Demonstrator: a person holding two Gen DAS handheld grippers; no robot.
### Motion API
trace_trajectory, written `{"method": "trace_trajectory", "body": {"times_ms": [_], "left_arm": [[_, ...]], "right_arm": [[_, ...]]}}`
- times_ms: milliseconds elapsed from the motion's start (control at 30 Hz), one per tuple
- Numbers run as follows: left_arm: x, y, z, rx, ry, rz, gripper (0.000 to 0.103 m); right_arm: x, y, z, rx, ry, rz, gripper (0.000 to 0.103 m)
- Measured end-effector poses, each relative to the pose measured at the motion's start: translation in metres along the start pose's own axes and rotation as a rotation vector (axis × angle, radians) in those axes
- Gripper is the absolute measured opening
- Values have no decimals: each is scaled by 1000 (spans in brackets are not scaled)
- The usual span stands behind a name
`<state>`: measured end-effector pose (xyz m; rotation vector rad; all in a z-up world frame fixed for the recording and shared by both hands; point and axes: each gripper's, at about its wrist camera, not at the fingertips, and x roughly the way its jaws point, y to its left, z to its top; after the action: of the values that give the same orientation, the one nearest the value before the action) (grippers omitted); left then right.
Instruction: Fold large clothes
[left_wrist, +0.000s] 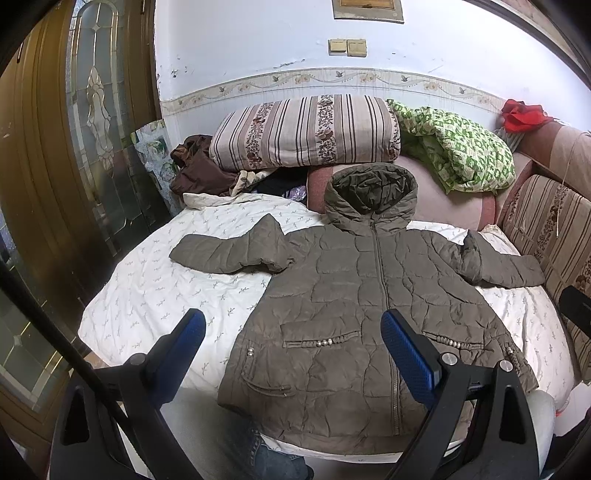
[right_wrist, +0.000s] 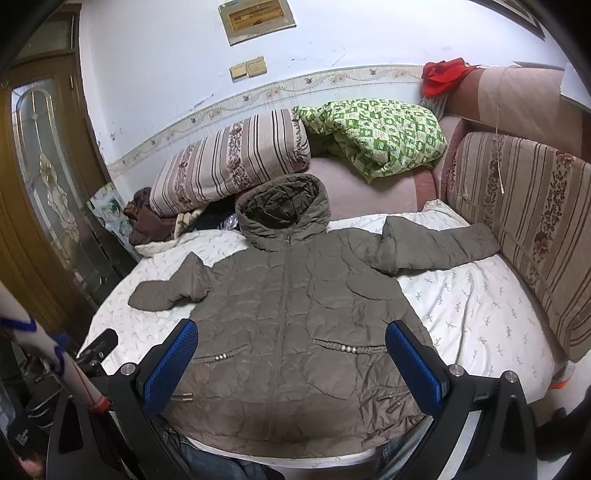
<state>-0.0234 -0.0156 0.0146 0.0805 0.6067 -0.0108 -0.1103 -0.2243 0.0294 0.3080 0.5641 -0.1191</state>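
- Left wrist view: the left gripper (left_wrist: 291, 339) hangs wide open and empty over the lower centre of the frame; the jacket (left_wrist: 362, 314) lies flat, zipped front up, on the bed (left_wrist: 147, 280), its long axis running from hem at bottom to hood (left_wrist: 373, 195) at top; the left sleeve (left_wrist: 225, 254) stretches toward mid-left, likely this gripper's nearer target.
- Right wrist view: the right gripper (right_wrist: 291, 350), equally open and empty, hovers above the hem; the right sleeve (right_wrist: 439, 243) reaches toward the upper right.

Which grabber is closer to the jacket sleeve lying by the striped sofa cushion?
Right, probably. The right gripper hovers open over the jacket's hem nearer that sleeve; the left gripper hovers open toward the hem's other side.
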Motion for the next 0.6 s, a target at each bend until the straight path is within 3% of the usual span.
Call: {"method": "trace_trajectory", "body": {"times_ms": [267, 600], "left_arm": [[1, -3, 1, -1, 4, -3, 95], [1, -3, -2, -1, 4, -2, 95]], "right_arm": [[-3, 4, 2, -7, -31, -2, 103], [1, 7, 3, -3, 4, 33, 103]]}}
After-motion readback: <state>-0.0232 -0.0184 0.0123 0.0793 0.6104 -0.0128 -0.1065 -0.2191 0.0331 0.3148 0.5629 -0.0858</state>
